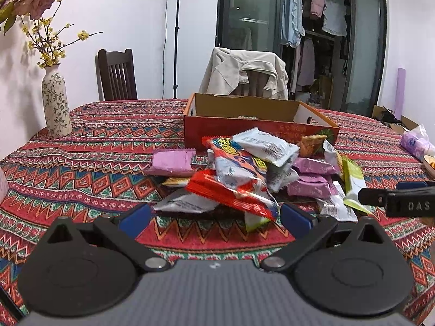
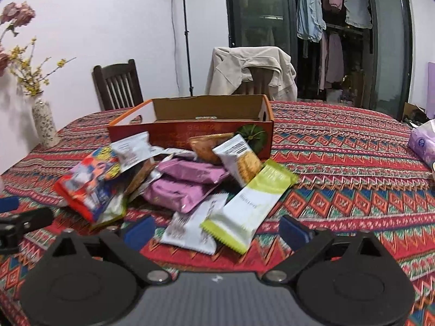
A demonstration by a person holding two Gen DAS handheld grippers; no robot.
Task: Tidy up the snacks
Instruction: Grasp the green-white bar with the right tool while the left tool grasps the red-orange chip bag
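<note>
A pile of snack packets (image 1: 244, 174) lies on the patterned tablecloth in front of an open red cardboard box (image 1: 261, 129). My left gripper (image 1: 216, 218) is open and empty, its blue pads just short of a red and blue packet (image 1: 233, 190). In the right wrist view the pile (image 2: 179, 179) and the box (image 2: 190, 133) show too. My right gripper (image 2: 217, 229) is open and empty, its pads either side of a green and white packet (image 2: 250, 206) and a white packet (image 2: 193, 225). Purple packets (image 2: 179, 193) lie behind.
A flowered vase (image 1: 55, 103) stands at the table's far left. A purple tissue pack (image 1: 416, 142) and a bowl edge (image 1: 429, 163) sit at the right. Two chairs (image 1: 117, 74) stand behind the table, one draped with a beige jacket (image 1: 244, 73).
</note>
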